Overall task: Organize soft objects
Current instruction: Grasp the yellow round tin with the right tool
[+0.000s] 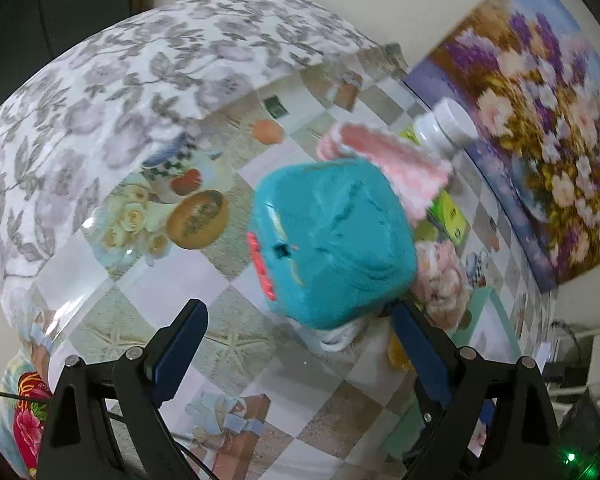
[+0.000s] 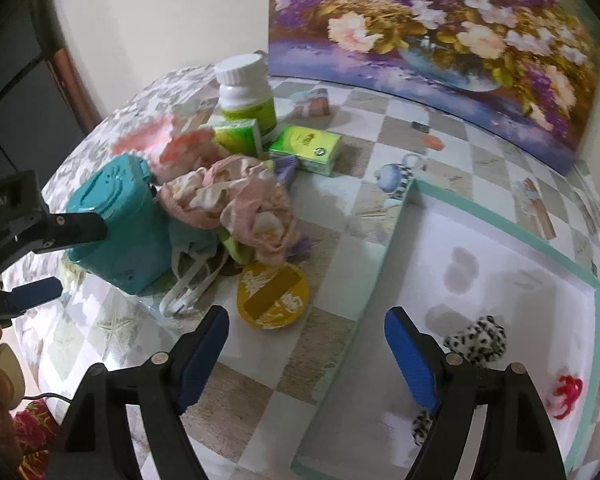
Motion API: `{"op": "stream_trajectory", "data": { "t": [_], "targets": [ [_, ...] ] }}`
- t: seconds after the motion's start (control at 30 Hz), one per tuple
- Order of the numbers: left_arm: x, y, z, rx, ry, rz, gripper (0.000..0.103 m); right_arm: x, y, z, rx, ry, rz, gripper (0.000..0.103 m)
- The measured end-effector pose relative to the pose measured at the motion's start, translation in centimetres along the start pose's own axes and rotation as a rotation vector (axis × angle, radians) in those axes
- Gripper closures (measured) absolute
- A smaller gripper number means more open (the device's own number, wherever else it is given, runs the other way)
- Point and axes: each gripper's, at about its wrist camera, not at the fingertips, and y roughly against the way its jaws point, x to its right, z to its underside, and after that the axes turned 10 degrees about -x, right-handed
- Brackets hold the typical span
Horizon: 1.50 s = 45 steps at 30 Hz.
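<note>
Left gripper (image 1: pixel 300 344) nearest, blue pads spread wide, grasping nothing; right pad close by teal box (image 1: pixel 332 240), contact not clear. Teal box tilted on checkered tablecloth (image 1: pixel 236 344), red marks along one edge. Pink knit cloth (image 1: pixel 392 160) draped over box's far top corner. White bottle (image 1: pixel 444 128) behind cloth, near flower painting (image 1: pixel 540 128). From right wrist: right gripper (image 2: pixel 306 356) released, pads wide apart, holding nothing, left pad over tablecloth, right pad over tray. Pink floral cloth (image 2: pixel 240 208) heaped against teal box's right side, white cord (image 2: pixel 188 284) trailing below. Yellow lid (image 2: pixel 272 300) flat just in front of heap. Green cartons (image 2: pixel 306 148) behind heap. White tray (image 2: pixel 480 248) with mint rim at right, holding spotted plush (image 2: pixel 480 340) and red yarn piece (image 2: pixel 566 392).
</note>
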Motion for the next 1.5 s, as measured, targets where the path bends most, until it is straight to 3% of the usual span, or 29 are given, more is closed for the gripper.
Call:
{"op": "stream_trajectory", "data": {
  "t": [0.27,0.47,0.63,0.83,1.07,1.13,1.33,1.47,1.5],
  "targets": [
    [1.7,-1.9,0.1,-0.069,-0.048,-0.015,0.009,-0.4,-1.4,-0.6,-0.026,0.027,-0.015,0.02],
    [2.3,-3.1,0.2,-0.124,-0.049,0.018,0.009,-0.6,-1.9,-1.0,-0.025,0.046,0.0,0.02],
    [2.6,-3.7,-0.1,-0.13,-0.056,0.007,0.009,-1.0,-1.6,-1.3,-0.005,0.07,-0.009,0.02],
    [3.3,-5.0,-0.6,-0.151,-0.072,0.009,0.011,-1.9,-2.8,-1.3,-0.04,0.113,-0.024,0.02],
    [3.6,-7.1,-0.8,-0.195,-0.069,-0.01,0.034,-1.6,-3.5,-1.5,-0.052,0.098,-0.039,0.023],
    [3.9,-7.3,-0.8,-0.189,-0.081,-0.02,0.038,-1.8,-3.6,-1.5,-0.053,0.106,-0.039,0.031],
    [5.2,-7.9,-0.9,-0.195,-0.125,-0.017,0.067,-1.4,-4.3,-1.3,-0.084,0.079,-0.067,0.051],
    [5.9,-8.6,-0.6,-0.228,-0.137,0.022,0.093,-1.7,-4.2,-1.0,-0.103,0.083,-0.069,0.052],
    [5.8,-8.8,-0.6,-0.238,-0.13,0.038,0.094,-1.7,-4.2,-1.0,-0.104,0.081,-0.072,0.053]
  ]
}}
